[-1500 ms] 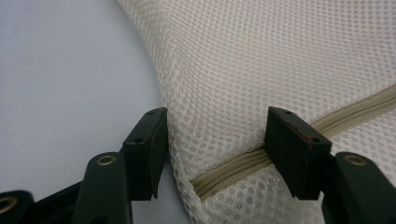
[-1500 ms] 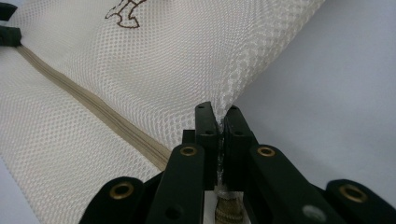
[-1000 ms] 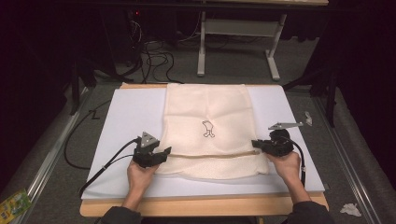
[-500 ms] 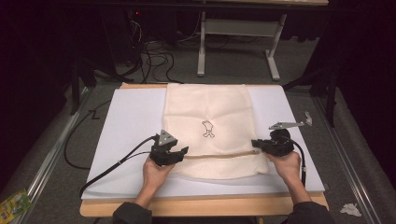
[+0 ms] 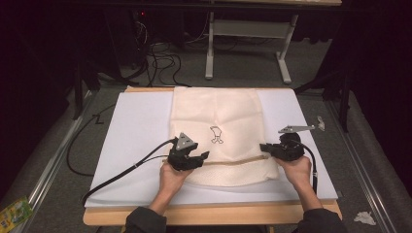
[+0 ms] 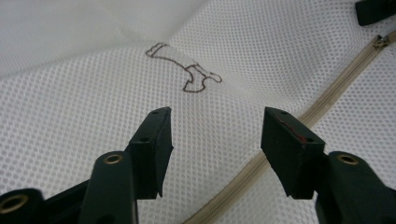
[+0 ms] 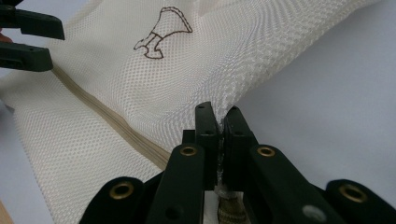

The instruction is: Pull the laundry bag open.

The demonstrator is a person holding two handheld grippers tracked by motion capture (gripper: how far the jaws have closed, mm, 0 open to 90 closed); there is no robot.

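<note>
A cream mesh bag (image 5: 218, 121) with a small brown emblem (image 5: 216, 135) lies flat on the white sheet (image 5: 136, 131). A tan zipper (image 5: 233, 162) runs across its near end. My left gripper (image 5: 203, 156) hovers over the bag's left part near the zipper (image 6: 327, 100). It is open (image 6: 215, 135) with nothing between the jaws, which have just opened a little wider. My right gripper (image 5: 265, 147) is shut on the bag's right edge at the zipper's end, with mesh pinched between its jaws (image 7: 218, 116). The left gripper (image 7: 46, 39) also shows far off in the right gripper view.
The white sheet covers a wooden tabletop (image 5: 209, 213). A black cable (image 5: 121, 174) trails off to the left from the left gripper. A small metal piece (image 5: 320, 124) lies at the sheet's right edge. Desk legs (image 5: 210, 53) and cables stand on the floor behind.
My left gripper has moved right, from beside the bag's left edge onto the mesh near the zipper. The right gripper has kept its hold in place.
</note>
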